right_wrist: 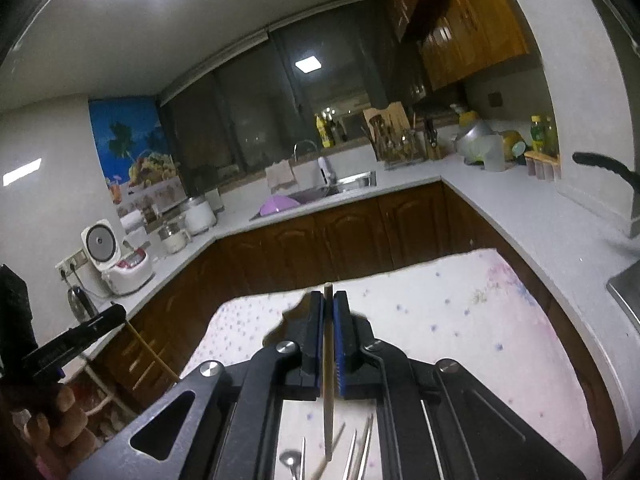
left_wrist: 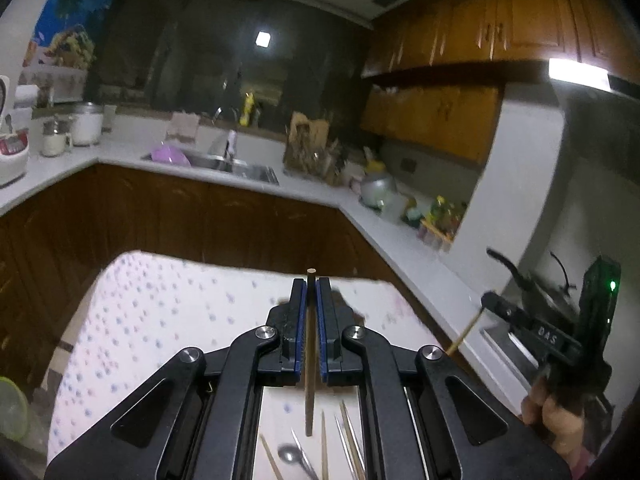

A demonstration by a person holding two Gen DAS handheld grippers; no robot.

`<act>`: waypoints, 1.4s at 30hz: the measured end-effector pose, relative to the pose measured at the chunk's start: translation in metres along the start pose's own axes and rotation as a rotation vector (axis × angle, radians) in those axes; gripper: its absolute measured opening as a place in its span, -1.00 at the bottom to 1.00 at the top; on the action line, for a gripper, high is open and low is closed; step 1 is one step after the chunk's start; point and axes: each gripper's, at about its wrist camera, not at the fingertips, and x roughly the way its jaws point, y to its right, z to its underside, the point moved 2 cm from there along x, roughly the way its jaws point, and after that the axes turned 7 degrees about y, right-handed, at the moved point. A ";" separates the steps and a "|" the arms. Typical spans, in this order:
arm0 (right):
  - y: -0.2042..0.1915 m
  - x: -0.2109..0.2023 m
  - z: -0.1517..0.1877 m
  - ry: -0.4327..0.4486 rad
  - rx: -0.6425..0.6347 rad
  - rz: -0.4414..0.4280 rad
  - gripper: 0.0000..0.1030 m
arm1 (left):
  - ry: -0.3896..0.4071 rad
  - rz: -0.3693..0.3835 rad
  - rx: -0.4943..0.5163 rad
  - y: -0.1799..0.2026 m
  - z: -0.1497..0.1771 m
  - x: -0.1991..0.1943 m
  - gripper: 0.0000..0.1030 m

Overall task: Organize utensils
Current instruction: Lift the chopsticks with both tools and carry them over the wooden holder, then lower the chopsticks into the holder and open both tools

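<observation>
My left gripper point(left_wrist: 311, 280) is shut on a dark wooden chopstick point(left_wrist: 309, 400) that runs back between the pads, its tip poking out in front. My right gripper point(right_wrist: 328, 294) is shut on a lighter wooden chopstick point(right_wrist: 328, 408) in the same way. Both are held above a table with a dotted white cloth point(left_wrist: 168, 312). Below the grippers more chopsticks point(left_wrist: 348, 440) and a metal spoon point(left_wrist: 290, 454) lie on the cloth; they also show in the right wrist view point(right_wrist: 360, 452). The right gripper shows in the left wrist view point(left_wrist: 490, 300), the left gripper in the right wrist view point(right_wrist: 116, 314).
An L-shaped white counter point(left_wrist: 320, 188) runs behind the table with a sink point(left_wrist: 236, 164), a purple bowl point(left_wrist: 172, 156), a wooden utensil rack point(left_wrist: 308, 148), a kettle point(left_wrist: 376, 188), jars and a rice cooker point(right_wrist: 116, 256). A pan point(left_wrist: 536, 292) sits at the right.
</observation>
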 end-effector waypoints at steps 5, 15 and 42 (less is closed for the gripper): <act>0.003 0.023 -0.023 0.056 0.014 -0.001 -0.91 | 0.074 -0.017 -0.018 -0.009 -0.032 0.020 -0.92; 0.008 0.073 -0.047 0.130 0.005 0.023 -0.91 | 0.168 -0.100 0.001 -0.013 -0.066 0.078 -0.92; 0.046 0.141 0.033 0.048 0.065 0.067 -0.90 | 0.031 -0.121 -0.041 -0.042 0.051 0.175 -0.91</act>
